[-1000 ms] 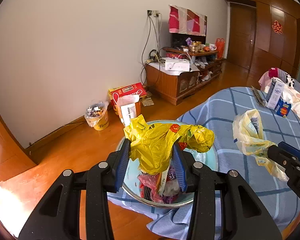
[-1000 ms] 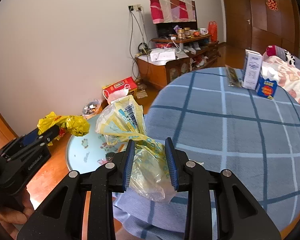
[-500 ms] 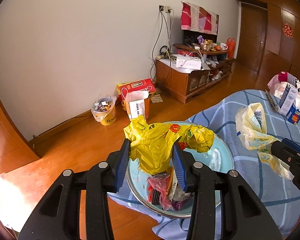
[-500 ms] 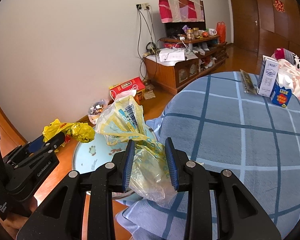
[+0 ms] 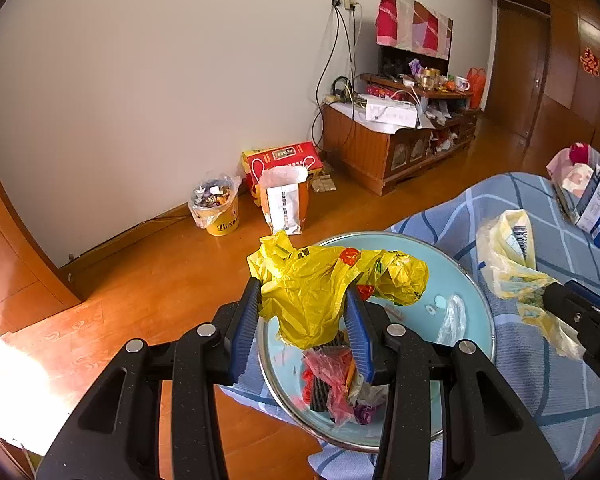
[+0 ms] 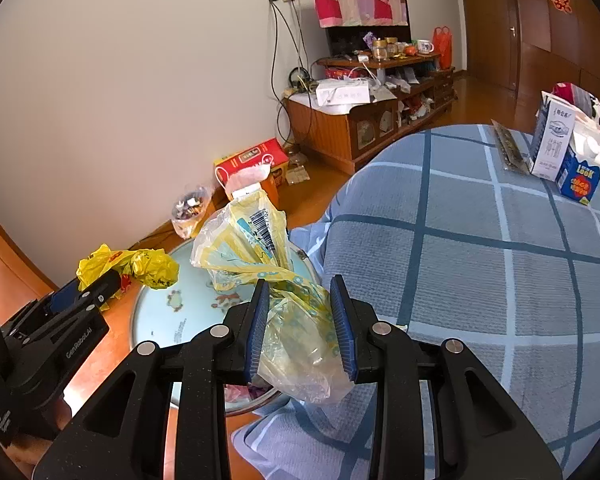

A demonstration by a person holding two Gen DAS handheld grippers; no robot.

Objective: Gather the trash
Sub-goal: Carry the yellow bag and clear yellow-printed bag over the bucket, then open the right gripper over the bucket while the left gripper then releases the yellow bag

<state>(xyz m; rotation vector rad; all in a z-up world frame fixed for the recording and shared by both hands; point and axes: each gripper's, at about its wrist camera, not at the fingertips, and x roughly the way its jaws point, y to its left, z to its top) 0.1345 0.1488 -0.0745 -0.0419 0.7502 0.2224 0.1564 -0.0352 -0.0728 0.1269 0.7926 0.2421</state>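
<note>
Left wrist view first: I have my left gripper (image 5: 306, 312) closed partway on a crumpled yellow plastic bag (image 5: 324, 284), the blue pads pressing its sides so that the bunched top spills above and to the right of the jaws. Directly beneath and just beyond the jaws I see a round pale-blue basin (image 5: 472, 292) sitting at the edge of a table covered with a blue checked cloth (image 5: 540, 392). Inside the basin, right under the left jaws, lies a heap of red, black and purple wrappers (image 5: 336, 380), and a clear scrap of film (image 5: 452, 320) lies further to the right.

From the right wrist view, my right gripper (image 6: 302, 322) is pinched narrowly on a pale yellow printed bag (image 6: 260, 256), translucent, with a barcode on the part that stands up ahead of the jaws; its lower end hangs out behind the pads over the cloth. The basin sits to the left of and below these jaws, and my left gripper with its yellow bag is beyond that, further left.

Far ahead of the left jaws, on the wooden floor by the wall, I can see a small yellow bucket (image 5: 220, 220) lined with a bag and full of wrappers, a paper bag (image 5: 284, 204) and a red box (image 5: 284, 158) beside it.
</note>
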